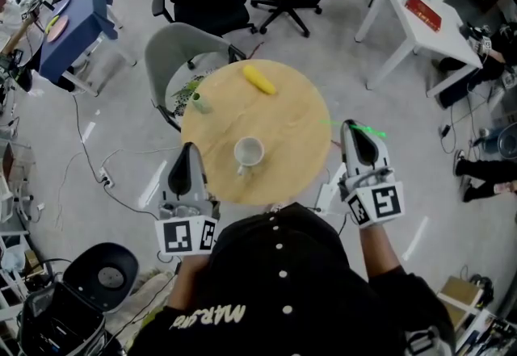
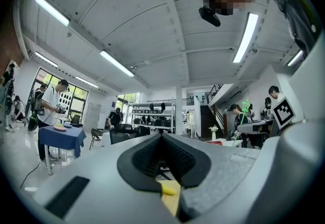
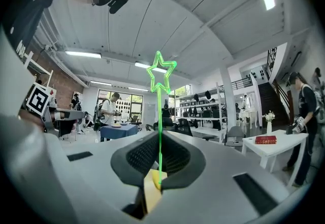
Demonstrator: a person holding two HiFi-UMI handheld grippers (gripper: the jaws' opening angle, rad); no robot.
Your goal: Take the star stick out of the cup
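The fingers of the right gripper (image 1: pixel 354 130) (image 3: pixel 158 139), nearly closed, pinch the thin glowing green star stick (image 3: pixel 160 78) (image 1: pixel 368 132) beside the round wooden counter (image 1: pixel 287 124), clear of the white cup (image 1: pixel 248 152), while the left gripper (image 1: pixel 187 151) (image 2: pixel 163 140), fingers together and empty, hangs at the counter's near edge.

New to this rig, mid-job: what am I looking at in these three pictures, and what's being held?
No robot: a person holds a two-jaw gripper in each hand. The top-down picture is from a head camera; the other two come from cameras on the grippers, looking along their jaws. On the round table: a white cup, a yellow thing, a small green item. The right gripper is shut on the star stick, clear of the cup; the left gripper is shut, empty.
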